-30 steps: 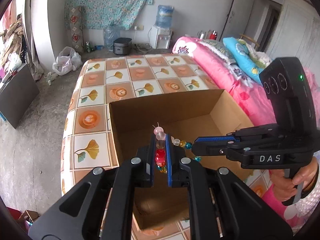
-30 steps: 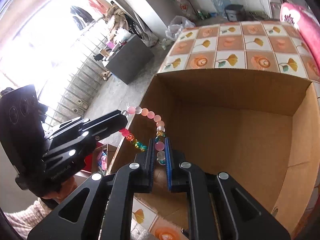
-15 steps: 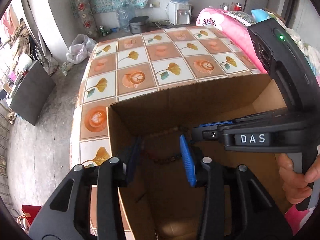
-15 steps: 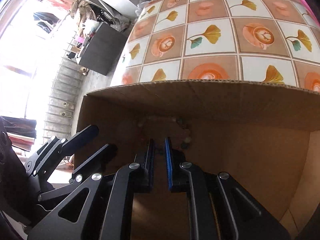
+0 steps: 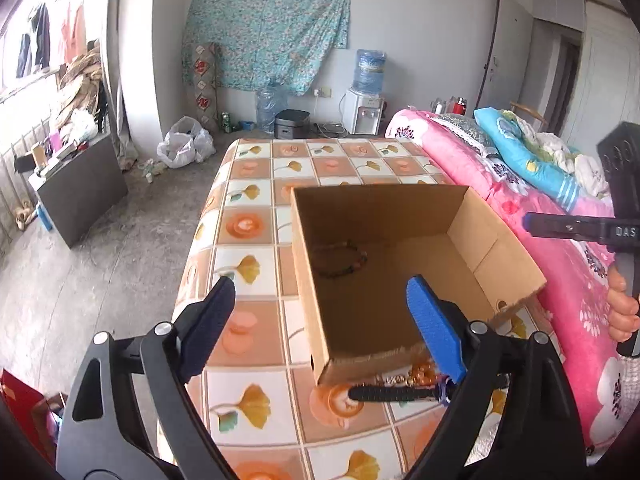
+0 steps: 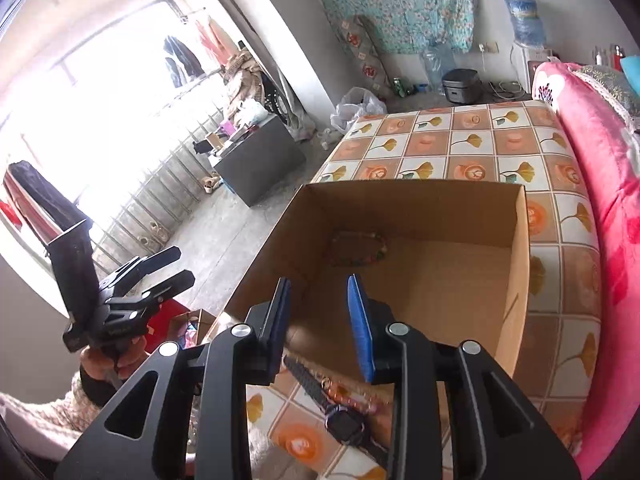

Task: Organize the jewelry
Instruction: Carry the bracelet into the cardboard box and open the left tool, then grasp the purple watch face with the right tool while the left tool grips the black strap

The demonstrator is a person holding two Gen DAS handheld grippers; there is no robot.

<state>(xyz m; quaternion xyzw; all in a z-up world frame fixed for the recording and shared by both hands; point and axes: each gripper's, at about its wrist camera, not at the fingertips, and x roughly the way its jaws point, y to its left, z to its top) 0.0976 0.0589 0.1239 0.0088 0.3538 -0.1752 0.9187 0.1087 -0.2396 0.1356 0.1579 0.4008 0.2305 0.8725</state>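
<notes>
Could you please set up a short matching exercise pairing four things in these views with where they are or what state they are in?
Things:
1. bracelet
2. watch
3. left gripper
4. box

Places or states:
A. on the tablecloth, outside the box at its near wall
B. open, holding nothing
C. lying on the box floor near the far left corner
D. standing open-topped on the table

Pairs: 1-C, 2-A, 3-B, 4-D
</notes>
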